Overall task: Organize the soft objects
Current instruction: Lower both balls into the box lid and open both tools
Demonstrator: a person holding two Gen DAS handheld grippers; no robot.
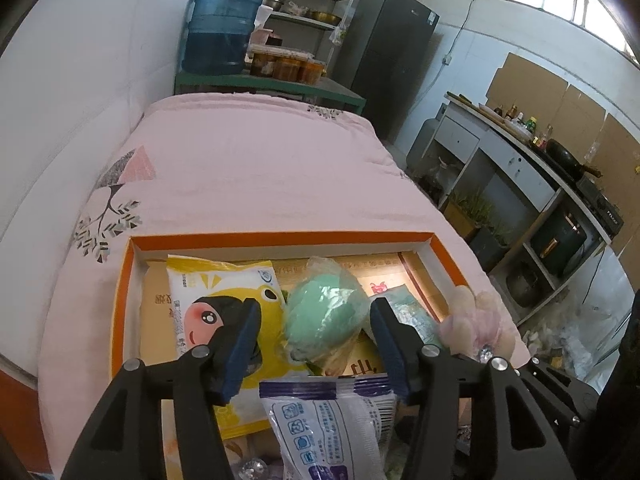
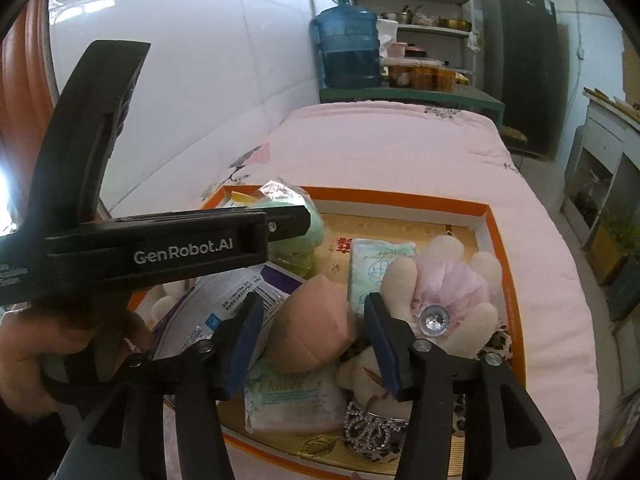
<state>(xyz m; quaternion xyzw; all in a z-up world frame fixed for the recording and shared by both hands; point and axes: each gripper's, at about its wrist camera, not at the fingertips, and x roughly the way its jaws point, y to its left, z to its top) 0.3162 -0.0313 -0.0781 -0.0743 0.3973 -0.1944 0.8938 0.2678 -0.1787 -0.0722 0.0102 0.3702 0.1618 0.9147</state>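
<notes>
Pink bedspread [image 1: 256, 168] carries the orange tray [image 1: 280, 237] gathering the soft stuff; left gripper [image 1: 316, 340] and right gripper [image 2: 316, 336] both released, nothing pinched, hovering over the pile

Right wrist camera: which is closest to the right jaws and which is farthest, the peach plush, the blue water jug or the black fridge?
From the right gripper:
1. Peach plush, between the open jaws, in the orange box.
2. Blue water jug, past the bed, on the green table.
3. Black fridge, far right corner.

A green ball [image 1: 326, 312] in clear wrap lies in the orange box [image 1: 280, 238], just ahead of the left gripper [image 1: 316, 344]. A yellow pack [image 1: 216, 292] lies left of it, a white pack [image 1: 320, 420] under it. A pink cushion [image 2: 312, 320] sits between the right gripper's [image 2: 316, 344] fingers.
</notes>
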